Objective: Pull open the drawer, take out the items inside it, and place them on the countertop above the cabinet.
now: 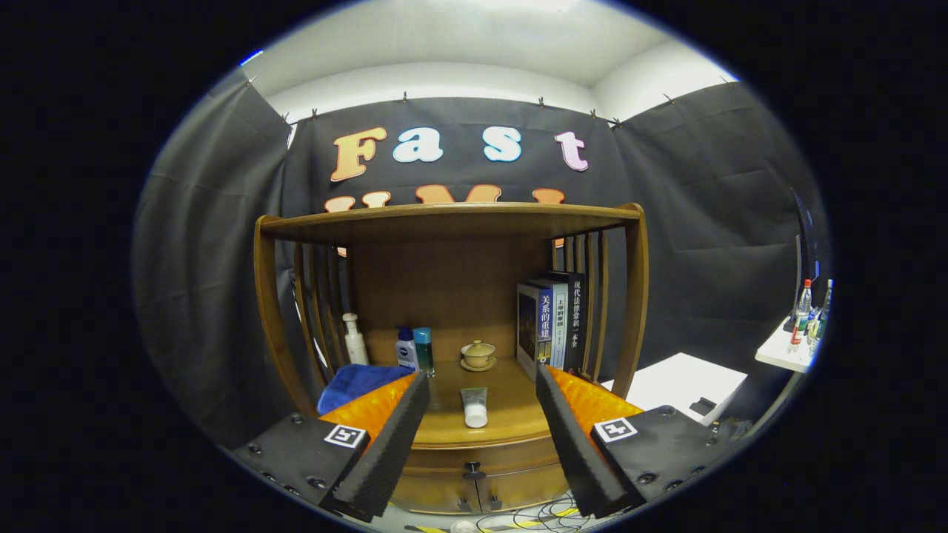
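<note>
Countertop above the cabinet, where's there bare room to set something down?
On the countertop, bare wood lies either side of the white tube, between the open gripper fingers. Crowded at the back: bottles, lidded cup, books, and blue cloth.

Closed wooden drawer (474, 457); white tube (475, 408) lying on countertop (511, 385).

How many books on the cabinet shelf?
3, upright in a row beside the right slats: light-spined book, middle book, dark book. More may hide behind. Gripper open.
</note>
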Action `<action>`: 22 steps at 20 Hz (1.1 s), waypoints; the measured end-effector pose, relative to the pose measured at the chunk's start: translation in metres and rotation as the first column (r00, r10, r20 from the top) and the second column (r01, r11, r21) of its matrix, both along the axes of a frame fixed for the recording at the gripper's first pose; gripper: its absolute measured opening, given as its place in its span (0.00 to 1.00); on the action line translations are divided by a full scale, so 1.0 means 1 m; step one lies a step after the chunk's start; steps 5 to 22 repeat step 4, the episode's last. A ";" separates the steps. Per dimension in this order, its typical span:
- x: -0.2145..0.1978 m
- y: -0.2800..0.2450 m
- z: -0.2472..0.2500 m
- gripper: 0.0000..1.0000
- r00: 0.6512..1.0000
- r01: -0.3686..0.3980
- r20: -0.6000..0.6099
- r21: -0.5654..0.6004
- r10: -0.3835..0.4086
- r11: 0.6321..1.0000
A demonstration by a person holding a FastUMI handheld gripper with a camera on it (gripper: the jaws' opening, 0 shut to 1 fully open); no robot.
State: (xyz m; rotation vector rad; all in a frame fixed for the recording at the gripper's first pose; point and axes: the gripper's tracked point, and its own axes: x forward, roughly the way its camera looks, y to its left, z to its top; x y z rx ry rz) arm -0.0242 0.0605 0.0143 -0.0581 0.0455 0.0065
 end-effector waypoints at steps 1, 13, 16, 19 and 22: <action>0.000 0.001 -0.001 0.96 1.000 -0.001 -0.001 0.001 0.001 1.000; 0.000 0.003 -0.002 0.96 1.000 -0.002 -0.006 0.003 0.002 1.000; 0.000 0.003 -0.002 0.96 1.000 -0.002 -0.006 0.003 0.002 1.000; 0.000 0.003 -0.002 0.96 1.000 -0.002 -0.006 0.003 0.002 1.000; 0.000 0.003 -0.002 0.96 1.000 -0.002 -0.006 0.003 0.002 1.000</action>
